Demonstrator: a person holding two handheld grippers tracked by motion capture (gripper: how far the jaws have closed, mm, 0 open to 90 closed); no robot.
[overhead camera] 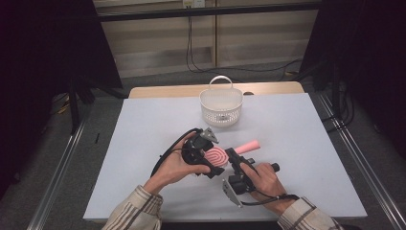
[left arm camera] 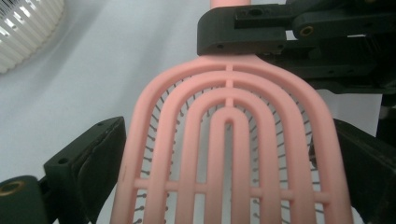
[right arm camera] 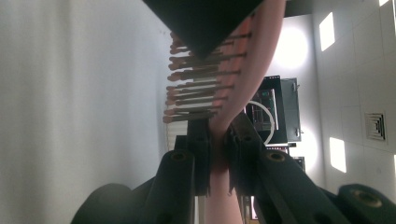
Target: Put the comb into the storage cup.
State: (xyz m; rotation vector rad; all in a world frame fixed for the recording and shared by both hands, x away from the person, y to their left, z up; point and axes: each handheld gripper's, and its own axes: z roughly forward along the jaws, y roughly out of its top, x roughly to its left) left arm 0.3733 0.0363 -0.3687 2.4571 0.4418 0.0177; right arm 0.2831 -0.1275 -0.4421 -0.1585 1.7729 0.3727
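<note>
A pink hairbrush (overhead camera: 249,145) is held above the white table sheet, its oval slotted head (left arm camera: 229,93) toward my left hand and its handle pointing right. My right gripper (overhead camera: 233,154) is shut on the brush's neck, where the head narrows into the handle (right arm camera: 219,186). In the right gripper view the bristles (right arm camera: 196,88) stick out to the left. My left gripper (left arm camera: 229,126) has one jaw on each side of the brush head. Those jaws stand wide apart, close beside the head's edges, and I see no squeeze on it.
A white slotted basket (overhead camera: 220,105) with a hoop handle stands at the back middle of the white sheet (overhead camera: 143,143), and its rim is at the corner of the left gripper view (left arm camera: 23,28). Metal rails run along both sides of the table.
</note>
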